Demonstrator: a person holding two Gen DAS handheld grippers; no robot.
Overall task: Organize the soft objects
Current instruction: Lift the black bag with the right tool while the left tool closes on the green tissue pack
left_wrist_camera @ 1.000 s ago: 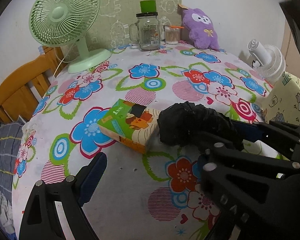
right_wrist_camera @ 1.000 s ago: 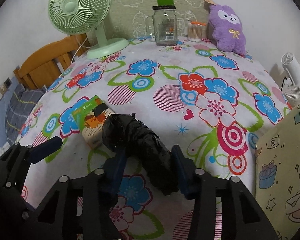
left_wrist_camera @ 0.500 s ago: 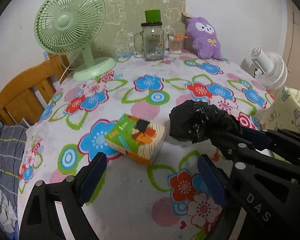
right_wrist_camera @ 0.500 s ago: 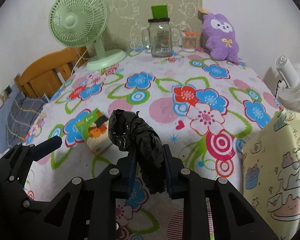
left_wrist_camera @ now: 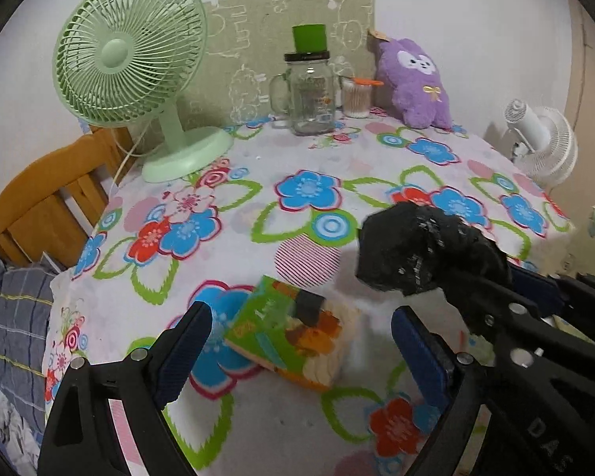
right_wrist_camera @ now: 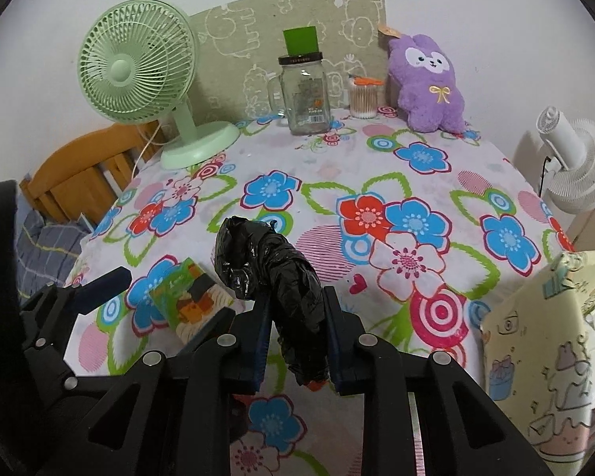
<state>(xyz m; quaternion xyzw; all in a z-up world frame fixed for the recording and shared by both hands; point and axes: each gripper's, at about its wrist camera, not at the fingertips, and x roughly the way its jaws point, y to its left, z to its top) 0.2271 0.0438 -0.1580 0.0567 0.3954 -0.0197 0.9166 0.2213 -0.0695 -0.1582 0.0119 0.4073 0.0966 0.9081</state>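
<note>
The black plastic bag (right_wrist_camera: pixel 275 273), crumpled into a long bundle, is sitting pinched between the two blue pads of the right hand-held gripper (right_wrist_camera: pixel 295 341), whose jaws have just been closing onto it; the bundle is sticking out forward past the fingertips and looks to be hanging clear of the flowered worktop (right_wrist_camera: pixel 416 182), though the fisheye view makes that hard to judge. The left hand-held gripper (left_wrist_camera: pixel 297 351) is standing wide open with nothing between its pads, hovering over a green and orange tissue pack (left_wrist_camera: pixel 293 333) that is lying flat on the cloth, just to the left of the bag. At the right edge a pale yellow cartoon-print box (right_wrist_camera: pixel 543 349) is showing. Farther back, a green desk fan (right_wrist_camera: pixel 139 67) is standing at the left, a glass jar with a green cap (right_wrist_camera: pixel 303 91) and a cotton-swab holder (right_wrist_camera: pixel 364 97) are sitting at the rear, and a purple plush toy (right_wrist_camera: pixel 430 83) is leaning near the wall.
</note>
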